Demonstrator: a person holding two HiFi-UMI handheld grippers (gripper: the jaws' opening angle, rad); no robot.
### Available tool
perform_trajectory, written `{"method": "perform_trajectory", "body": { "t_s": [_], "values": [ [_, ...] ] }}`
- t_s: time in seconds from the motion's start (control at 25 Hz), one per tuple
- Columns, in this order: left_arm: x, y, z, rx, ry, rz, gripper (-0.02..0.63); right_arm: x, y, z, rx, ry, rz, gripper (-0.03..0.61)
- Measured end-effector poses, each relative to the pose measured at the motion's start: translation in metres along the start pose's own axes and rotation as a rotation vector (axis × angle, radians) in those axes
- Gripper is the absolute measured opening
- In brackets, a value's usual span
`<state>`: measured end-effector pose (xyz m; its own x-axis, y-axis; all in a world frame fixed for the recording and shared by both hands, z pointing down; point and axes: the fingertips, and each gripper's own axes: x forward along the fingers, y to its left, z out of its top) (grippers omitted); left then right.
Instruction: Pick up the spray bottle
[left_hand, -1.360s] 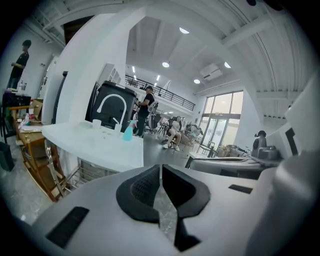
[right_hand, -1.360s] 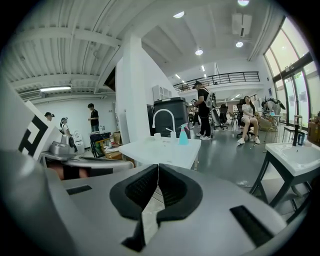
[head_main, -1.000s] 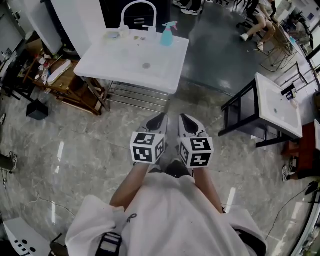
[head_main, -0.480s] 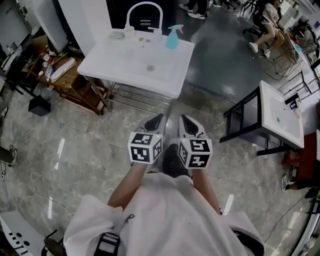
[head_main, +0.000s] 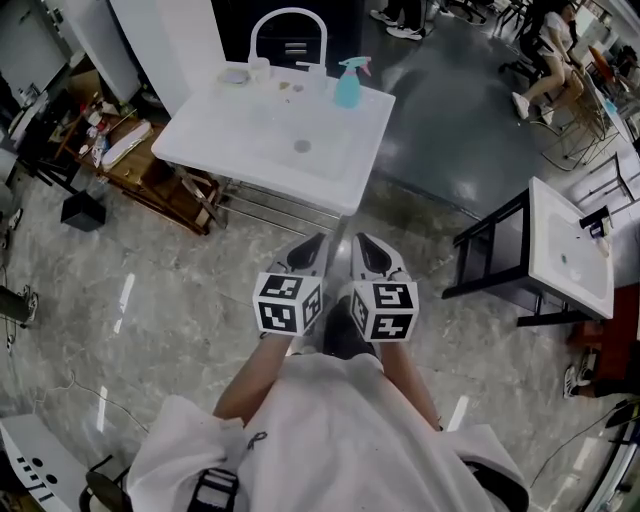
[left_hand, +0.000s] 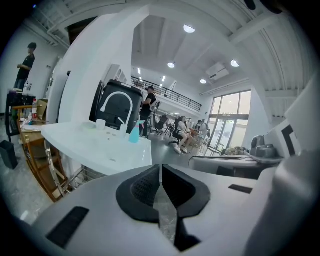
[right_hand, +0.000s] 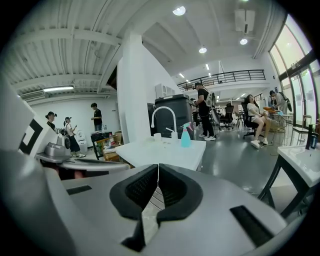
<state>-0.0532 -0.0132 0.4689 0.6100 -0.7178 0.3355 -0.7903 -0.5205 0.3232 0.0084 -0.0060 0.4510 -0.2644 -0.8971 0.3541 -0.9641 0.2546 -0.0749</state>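
While both grippers hang well short of the white sink unit (head_main: 250, 140), we call this the approach step, with nothing grasped yet. Left gripper (head_main: 306, 255): jaws clenched, pads meeting, nothing between them. Right gripper (head_main: 368, 256): same, clenched and empty. The spray bottle (head_main: 347, 84), teal with a pale trigger head, stands upright at the far right corner of the sink top, just right of the arched faucet (head_main: 288, 18).

To do this step well, we judge: close the gap first and spread one gripper's jaws before arriving. Come in level at the bottle's body below the trigger, clear of the faucet and the small cup (head_main: 259, 68) on its left. The right gripper looks the easier pick, since the bottle sits on the right side.

Hard to make out: the bottle's fill level and the small bits on the sink top. Our hands are covered by the marker cubes (head_main: 290, 303). The sink's frame is partly hidden under the top.
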Motion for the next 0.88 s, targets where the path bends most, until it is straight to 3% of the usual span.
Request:
{"method": "perform_trajectory", "body": {
  "t_s": [0.24,0.88],
  "values": [
    [0.04,0.015,0.009,-0.021,0.016,0.049,0.035,0.036,-0.031,0.001,0.001,0.033,0.029,0.028],
    [0.128,0.018,0.041,-0.014,0.063,0.087,0.035,0.117,-0.091,0.032,0.057,0.024,0.123,0.028]
  ]
}}
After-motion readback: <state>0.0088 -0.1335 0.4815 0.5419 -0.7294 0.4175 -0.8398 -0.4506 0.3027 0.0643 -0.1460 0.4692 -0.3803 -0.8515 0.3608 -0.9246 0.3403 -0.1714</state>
